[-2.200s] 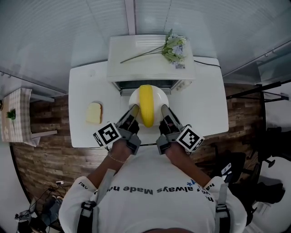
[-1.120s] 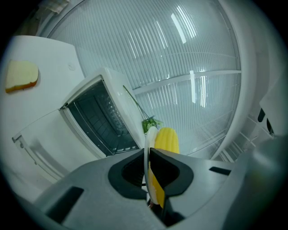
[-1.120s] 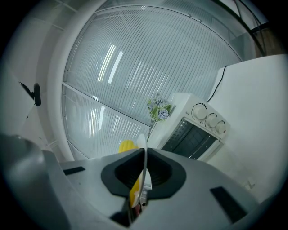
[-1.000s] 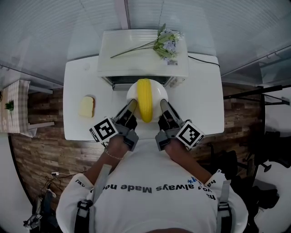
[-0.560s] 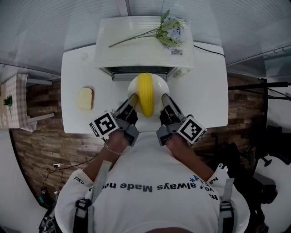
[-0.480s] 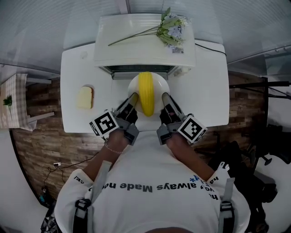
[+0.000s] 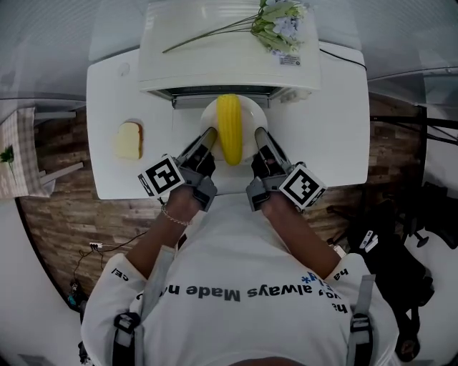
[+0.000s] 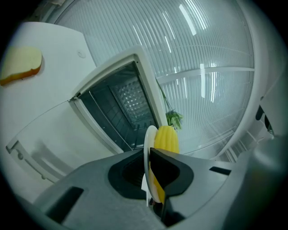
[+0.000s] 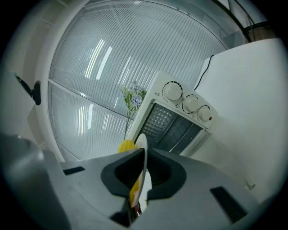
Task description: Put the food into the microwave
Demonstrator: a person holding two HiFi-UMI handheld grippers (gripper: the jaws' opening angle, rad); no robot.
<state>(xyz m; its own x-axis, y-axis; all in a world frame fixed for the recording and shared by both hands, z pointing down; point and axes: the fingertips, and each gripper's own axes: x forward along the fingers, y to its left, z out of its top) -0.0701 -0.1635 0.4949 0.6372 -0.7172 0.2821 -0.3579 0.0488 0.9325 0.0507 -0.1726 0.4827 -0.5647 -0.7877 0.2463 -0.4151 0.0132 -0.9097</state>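
A white plate [image 7: 247,118] carrying a yellow corn cob [image 7: 229,129] hangs just in front of the open white microwave [image 7: 215,43], its far rim at the mouth. My left gripper [image 7: 208,137] is shut on the plate's left rim and my right gripper [image 7: 258,136] on its right rim. In the left gripper view the plate [image 8: 148,139] runs edge-on between the jaws of that gripper [image 8: 150,155], with the corn [image 8: 166,138] beyond and the dark cavity [image 8: 119,110] ahead. The right gripper [image 9: 141,155] pinches the plate [image 9: 141,146] the same way.
A slice of bread [image 7: 128,139] lies on the white table [image 7: 329,129] to the left. A flower sprig [image 7: 275,18] rests on top of the microwave. Its door [image 8: 40,139] lies folded down in front. Control knobs [image 9: 173,92] sit right of the cavity.
The head camera has tilted, so the table and microwave sit higher in the frame. Both grippers keep hold of the plate at the microwave's mouth, with little movement relative to it.
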